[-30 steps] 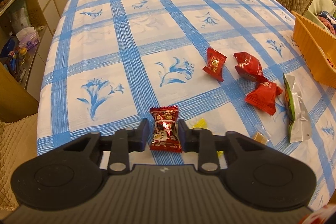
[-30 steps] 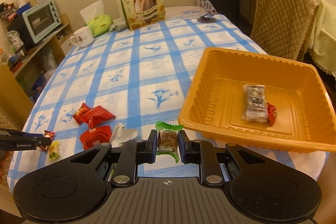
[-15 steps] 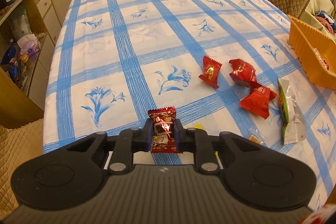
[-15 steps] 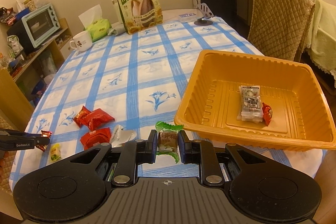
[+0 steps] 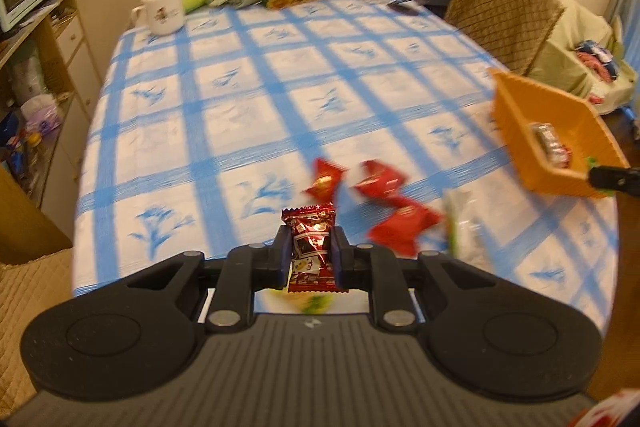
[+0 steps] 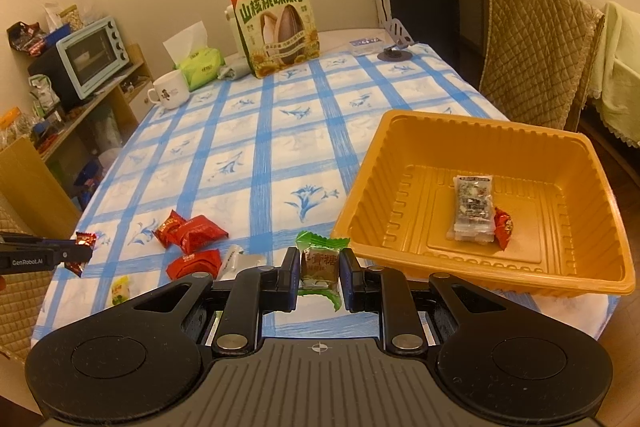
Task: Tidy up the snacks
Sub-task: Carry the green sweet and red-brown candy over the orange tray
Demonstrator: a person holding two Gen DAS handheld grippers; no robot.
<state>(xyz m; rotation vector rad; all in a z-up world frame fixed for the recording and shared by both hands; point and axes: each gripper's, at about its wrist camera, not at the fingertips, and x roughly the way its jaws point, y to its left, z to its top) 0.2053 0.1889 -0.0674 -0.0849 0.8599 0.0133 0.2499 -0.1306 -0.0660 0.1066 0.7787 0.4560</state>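
Between the fingers of the left gripper (image 5: 311,255) sits a dark red candy (image 5: 311,251): the jaws are pressed in on its wrapper from both sides, nearly closed, and the packet stands upright in the pinch, clear of the blue-checked tablecloth (image 5: 248,131). From the right wrist view the same gripper shows at the far left edge, its candy held above the cloth.

At the right gripper (image 6: 319,269) the jaws are likewise drawn in tight, pinching a green-wrapped candy (image 6: 320,264) by its middle, the green wrapper ends sticking out above and below. It is held just near of the orange tray (image 6: 420,131), close to the tray's near-left rim but outside it.

Counted in the right wrist view: one tray, on the right side of the table, with two items inside, a clear-wrapped snack pack (image 6: 472,213) and, touching its right side, a small red candy (image 6: 503,228). On the cloth left of the tray lie three bright red packets (image 6: 188,233), two touching each other and one nearer; one silvery green-edged packet (image 6: 236,261) just right of them; and one small yellow candy (image 6: 120,289) near the table's near edge. Two candies are in the grippers.

At the far end stand one sunflower-seed bag (image 6: 276,27), one white mug (image 6: 170,91) and one tissue pack (image 6: 198,65).
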